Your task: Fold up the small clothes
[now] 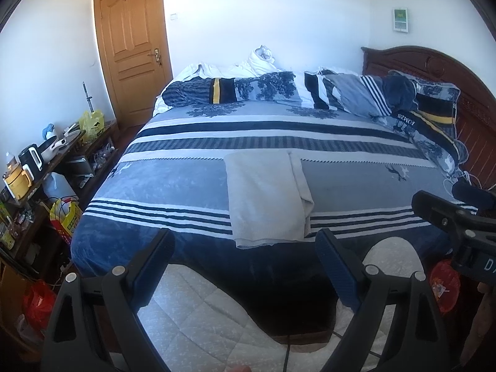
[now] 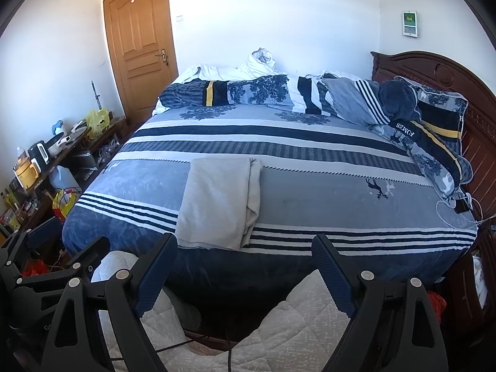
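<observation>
Left-wrist and right-wrist fisheye views of a bedroom. A pale grey knitted garment [image 1: 266, 197], folded lengthwise into a long rectangle with a second layer showing along one long edge, lies flat on a bed covered by a blue, grey and white striped blanket [image 1: 173, 186]. The garment sits near the foot edge of the bed, its near hem resting across the band of thin navy and white stripes, and nothing touches it.

The left gripper [image 1: 243, 259], with black arms and blue ribbed fingers [image 1: 333, 263], hangs in the air before the bed edge with its jaws spread wide, holding nothing. The right gripper [image 2: 245, 262], of the same build, is likewise spread apart and empty, just short of the garment's near hem. In the left-wrist view the right gripper appears at the right edge, beside the left one.

At the far side of the bed lies a heap of rumpled blue-patterned bedding and white quilts [image 2: 279, 90], and a dark carved wooden headboard [image 2: 434, 68] stands at the right. A brown panelled wooden door [image 1: 133, 46] is shut in the far wall, and a cluttered low wooden shelf unit [image 1: 62, 161] stands along the left wall.
</observation>
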